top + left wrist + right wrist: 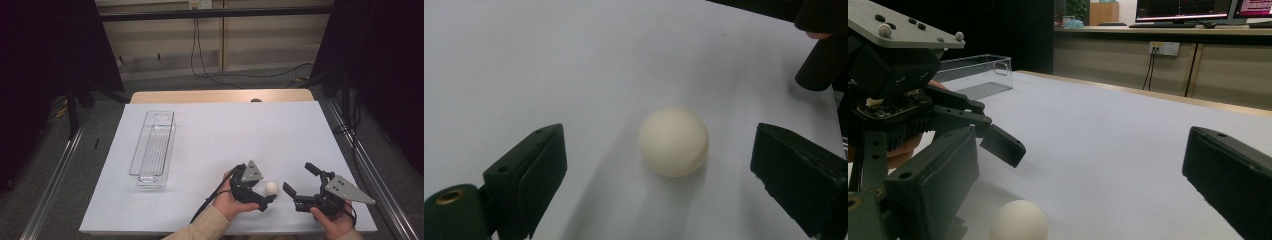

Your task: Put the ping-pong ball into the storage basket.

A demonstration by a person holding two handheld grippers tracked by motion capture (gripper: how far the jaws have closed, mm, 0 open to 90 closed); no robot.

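A cream-white ball (pixel 271 188) lies on the white table sheet (pixel 225 130) near the front edge. My left gripper (pixel 264 192) stands open around it. In the left gripper view the ball (pixel 673 141) sits between the two black jaws with a clear gap on each side, nearer the right-hand one. My right gripper (pixel 298 177) is open and empty, just right of the ball and pointing left. In the right gripper view the ball (pixel 1019 220) shows low between the jaws of my right gripper (pixel 1078 170), beside the left gripper's fingers (pixel 1003 145).
A long clear plastic bin (pixel 152 147) stands empty on the left part of the sheet, also seen far back as the clear bin (pixel 973 70). Dark curtains and a metal frame flank the table. Cables run along the floor behind.
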